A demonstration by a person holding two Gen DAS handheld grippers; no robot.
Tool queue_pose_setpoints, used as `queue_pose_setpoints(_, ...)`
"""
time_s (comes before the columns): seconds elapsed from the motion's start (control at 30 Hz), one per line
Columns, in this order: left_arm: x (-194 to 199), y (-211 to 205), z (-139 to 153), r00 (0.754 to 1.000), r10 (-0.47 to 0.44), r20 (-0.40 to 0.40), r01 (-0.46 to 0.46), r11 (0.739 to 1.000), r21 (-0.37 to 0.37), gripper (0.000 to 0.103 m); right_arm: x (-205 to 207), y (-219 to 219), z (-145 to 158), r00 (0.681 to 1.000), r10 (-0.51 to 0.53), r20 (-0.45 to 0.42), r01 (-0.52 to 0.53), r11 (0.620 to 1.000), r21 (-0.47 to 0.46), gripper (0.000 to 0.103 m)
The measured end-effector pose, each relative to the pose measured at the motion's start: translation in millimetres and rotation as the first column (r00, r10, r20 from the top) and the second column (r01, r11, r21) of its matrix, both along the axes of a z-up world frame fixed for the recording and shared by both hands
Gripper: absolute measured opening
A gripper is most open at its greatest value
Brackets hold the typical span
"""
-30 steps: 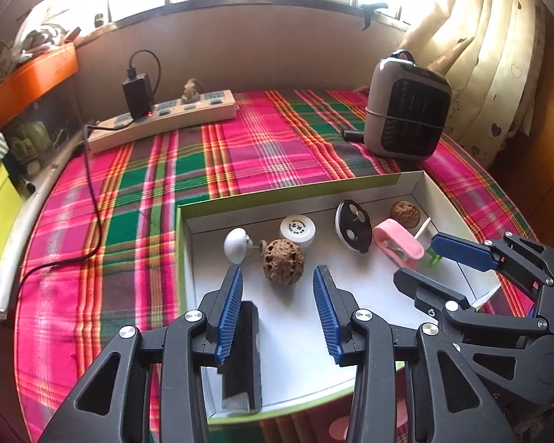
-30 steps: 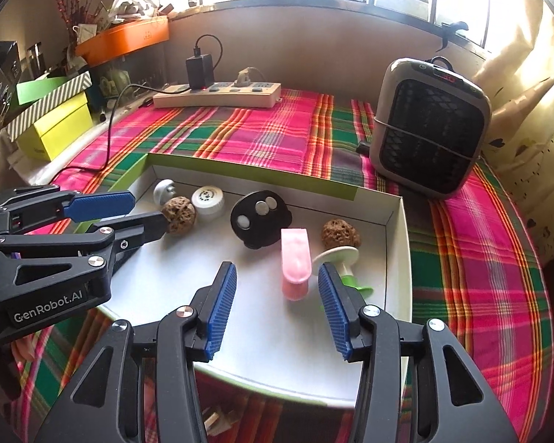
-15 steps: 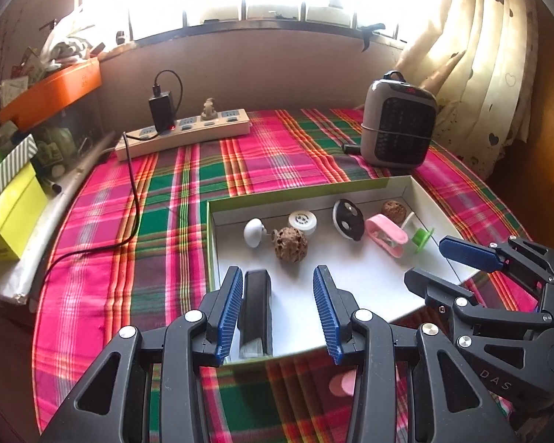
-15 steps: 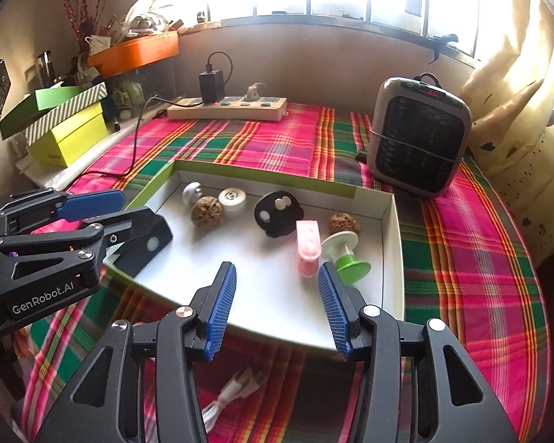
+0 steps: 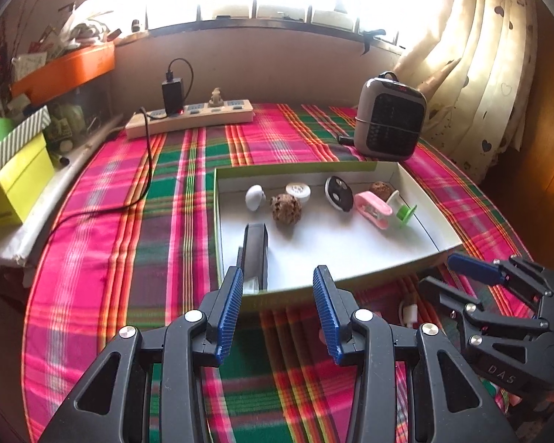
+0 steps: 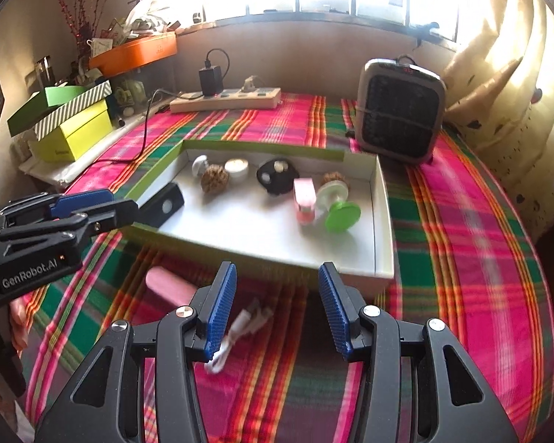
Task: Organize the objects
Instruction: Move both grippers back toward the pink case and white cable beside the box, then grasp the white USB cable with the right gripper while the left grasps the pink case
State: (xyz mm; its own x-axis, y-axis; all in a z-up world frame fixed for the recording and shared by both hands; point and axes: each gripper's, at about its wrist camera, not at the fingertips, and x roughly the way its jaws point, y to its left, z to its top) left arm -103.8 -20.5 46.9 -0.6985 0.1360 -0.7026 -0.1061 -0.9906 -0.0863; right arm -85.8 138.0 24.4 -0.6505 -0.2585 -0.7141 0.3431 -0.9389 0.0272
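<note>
A shallow white box with a green rim lies on the plaid tablecloth. It holds a black stapler, a walnut, a white cap, a black oval piece, a pink clip and a green-and-white spool. On the cloth in front of the box lie a pink bar and a white cable. My left gripper hovers open and empty over the box's near edge. My right gripper is open and empty above the cable.
A grey heater stands behind the box at the right. A power strip with a black charger lies at the back. Yellow-green boxes and an orange tray crowd the left ledge. A curtain hangs at the right.
Both grippers have drawn back from over the box toward the table's near side. The pink bar and the white cable have come into view. Nothing was picked up.
</note>
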Motion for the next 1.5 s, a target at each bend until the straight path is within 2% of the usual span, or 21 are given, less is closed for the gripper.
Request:
queue_pose_setpoints(0.2, 10.3, -5.7, -7.5, 1.0, 0.013, 0.017, -0.013, 1.0, 0.02, 0.038, 14.6, -4.7, -12.2, 0.999, 0.027, 0.034, -0.027, 1.0, 0.007, 0.048)
queue_pose_setpoints(0.6, 17.3, -5.9, -14.6, 0.999, -0.016, 0.042, 0.015, 0.999, 0.029, 0.038, 11.0, -16.4, -30.5, 0.995, 0.019, 0.094, -0.023, 0.999, 0.04, 0.048)
queue_pose_setpoints(0.87, 14.1, 2.4, -16.6, 0.995, -0.086, 0.057, 0.084, 0.996, 0.033, 0.039, 9.7, -3.7, -32.0, 0.996, -0.034, 0.085, 0.028, 0.997, 0.065, 0.048)
queue_pose_setpoints(1.07, 11.5, 11.5, -16.1, 0.986, -0.154, 0.061, 0.153, 0.988, 0.025, 0.041, 10.8, 0.9, -31.5, 0.997, -0.029, 0.078, 0.023, 0.997, 0.076, 0.048)
queue_pose_setpoints(1.4, 3.8, 19.5, -17.2, 0.976, -0.206, 0.068, 0.206, 0.979, 0.003, 0.042, 11.9, -2.2, -30.6, 0.996, 0.041, 0.084, -0.045, 0.998, 0.045, 0.017)
queue_pose_setpoints(1.5, 1.2, 20.9, -16.0, 0.973, -0.22, 0.064, 0.22, 0.975, 0.0, 0.042, 11.4, -1.9, -30.5, 0.994, 0.057, 0.089, -0.06, 0.998, 0.035, 0.012)
